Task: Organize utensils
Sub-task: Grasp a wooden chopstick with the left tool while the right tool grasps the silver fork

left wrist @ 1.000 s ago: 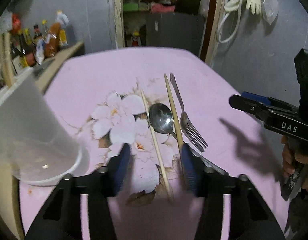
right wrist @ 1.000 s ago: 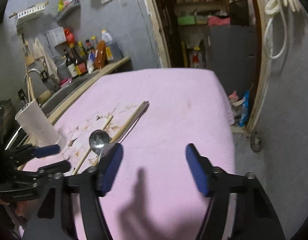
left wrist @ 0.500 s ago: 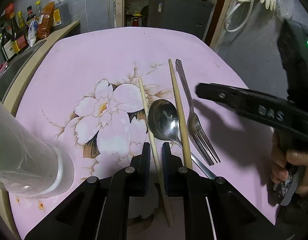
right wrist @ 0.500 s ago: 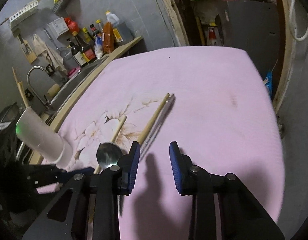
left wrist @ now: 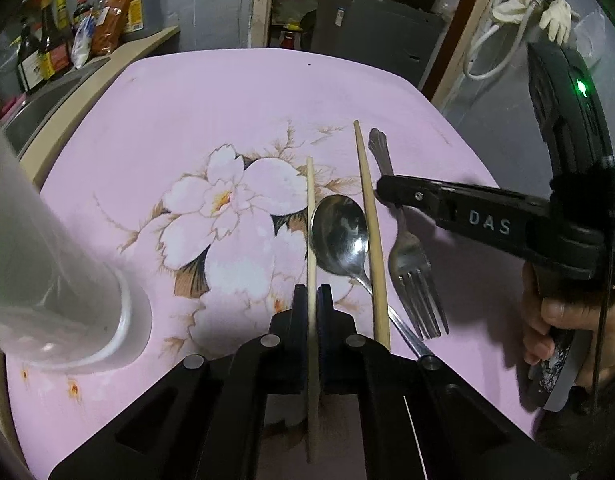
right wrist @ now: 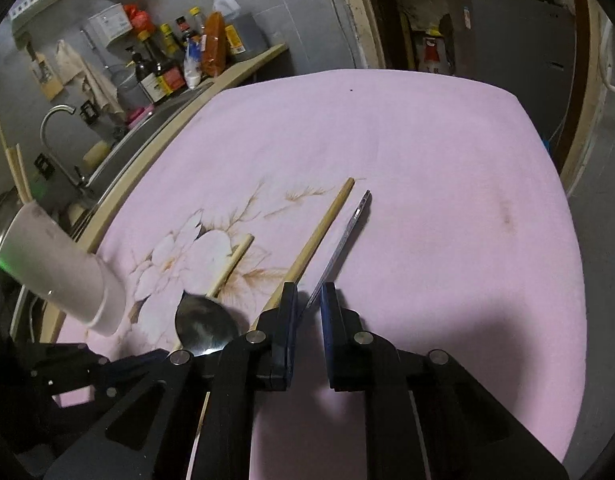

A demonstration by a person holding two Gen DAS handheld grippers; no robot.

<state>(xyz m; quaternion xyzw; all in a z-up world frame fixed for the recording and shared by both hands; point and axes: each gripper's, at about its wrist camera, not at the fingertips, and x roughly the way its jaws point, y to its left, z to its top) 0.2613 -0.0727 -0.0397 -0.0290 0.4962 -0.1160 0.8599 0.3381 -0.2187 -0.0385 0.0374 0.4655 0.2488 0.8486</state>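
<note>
Wooden chopstick point(left wrist: 310, 216) pinched by the left gripper point(left wrist: 312, 300); right gripper point(right wrist: 309, 304) closing around the fork point(left wrist: 411, 256).
Nothing from the table sits in the white cup point(left wrist: 47, 272) yet.

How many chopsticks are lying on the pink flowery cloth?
2. One pale wooden chopstick lies left of the shiny metal spoon, pinched in the left hand-held gripper. The other, darker wooden chopstick lies between spoon and metal fork.

Dim indoor light falls from above, casting soft dark shadows on the pink desk point(right wrist: 447, 184) near the right. Glare glints off the spoon point(left wrist: 341, 236); fisheye edges bend and blacken
</note>
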